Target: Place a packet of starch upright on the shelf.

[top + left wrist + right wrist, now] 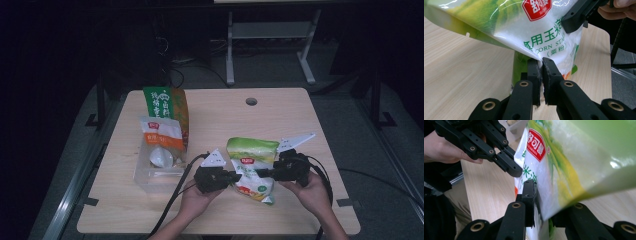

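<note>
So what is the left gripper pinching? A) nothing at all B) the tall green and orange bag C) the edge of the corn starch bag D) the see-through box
C: in the left gripper view, the left gripper has its jaws pressed together on the lower edge of the corn starch bag, which is lifted off the table.

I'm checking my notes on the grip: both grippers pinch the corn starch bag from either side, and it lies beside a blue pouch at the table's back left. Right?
Not quite: the pouch at the back left is green and orange, not blue, as the high view shows. The rest holds: the left gripper and the right gripper pinch the corn starch bag from either side.
</note>
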Demonstrator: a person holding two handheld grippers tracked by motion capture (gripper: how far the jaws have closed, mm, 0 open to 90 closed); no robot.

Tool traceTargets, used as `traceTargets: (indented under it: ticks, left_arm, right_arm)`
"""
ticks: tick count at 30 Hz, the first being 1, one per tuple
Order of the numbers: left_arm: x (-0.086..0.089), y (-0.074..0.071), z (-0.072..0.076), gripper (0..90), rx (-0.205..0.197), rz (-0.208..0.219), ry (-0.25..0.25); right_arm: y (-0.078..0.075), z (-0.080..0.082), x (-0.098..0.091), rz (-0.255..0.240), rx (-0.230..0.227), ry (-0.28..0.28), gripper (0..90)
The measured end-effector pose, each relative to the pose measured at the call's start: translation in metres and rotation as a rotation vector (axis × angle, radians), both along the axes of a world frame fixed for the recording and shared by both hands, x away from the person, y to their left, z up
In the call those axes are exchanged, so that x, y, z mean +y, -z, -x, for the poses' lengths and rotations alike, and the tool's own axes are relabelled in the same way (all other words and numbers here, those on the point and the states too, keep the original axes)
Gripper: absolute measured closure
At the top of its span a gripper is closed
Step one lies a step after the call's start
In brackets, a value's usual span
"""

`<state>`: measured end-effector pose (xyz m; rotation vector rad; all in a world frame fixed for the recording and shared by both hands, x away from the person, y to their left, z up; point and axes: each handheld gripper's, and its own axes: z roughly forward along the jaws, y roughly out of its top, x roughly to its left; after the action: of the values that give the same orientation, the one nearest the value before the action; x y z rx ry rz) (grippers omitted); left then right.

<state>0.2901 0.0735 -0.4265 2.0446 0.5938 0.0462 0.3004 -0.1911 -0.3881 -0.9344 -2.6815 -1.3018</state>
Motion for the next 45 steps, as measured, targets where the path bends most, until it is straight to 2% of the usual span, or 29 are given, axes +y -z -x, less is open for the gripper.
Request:
traceTargets:
  ticks: [2,6,11,12,15,27,31,34,41,45]
  left_arm:
    - [0.001,0.0,0.0,85.0,-0.003,-0.005,0.007]
    - [0.005,-0.001,0.0,83.7,-0.002,-0.007,0.015]
    - [0.01,-0.004,0.004,72.5,-0.018,-0.044,0.038]
    - [0.012,-0.004,0.006,70.5,-0.034,-0.06,0.042]
    - [0.017,-0.006,0.011,60.6,-0.057,-0.084,0.022]
    - [0.034,-0.01,0.029,50.0,-0.068,-0.063,0.029]
    - [0.038,-0.011,0.035,48.5,-0.073,-0.06,0.035]
    - [0.041,-0.012,0.04,47.5,-0.096,-0.066,0.046]
    - [0.048,-0.01,0.048,44.6,-0.098,-0.081,0.058]
    - [0.052,-0.009,0.053,44.0,-0.091,-0.073,0.055]
  right_arm:
    - [0.0,-0.002,0.003,0.0,0.006,-0.007,76.4]
    - [-0.001,-0.002,0.006,0.001,0.013,-0.019,84.2]
    - [-0.003,-0.003,0.004,-0.005,0.01,-0.011,88.8]
    - [-0.003,-0.003,0.004,-0.005,0.013,-0.006,89.1]
    - [-0.004,-0.005,0.004,-0.021,0.022,-0.001,89.3]
    - [-0.013,-0.009,0.009,-0.029,0.023,0.002,89.7]
    - [-0.018,-0.012,0.012,-0.032,0.022,0.004,89.8]
    - [-0.023,-0.015,0.015,-0.034,0.02,0.0,89.8]
    - [-0.032,-0.021,0.025,-0.044,0.018,-0.012,89.9]
    - [-0.039,-0.024,0.032,-0.046,0.016,-0.02,89.8]
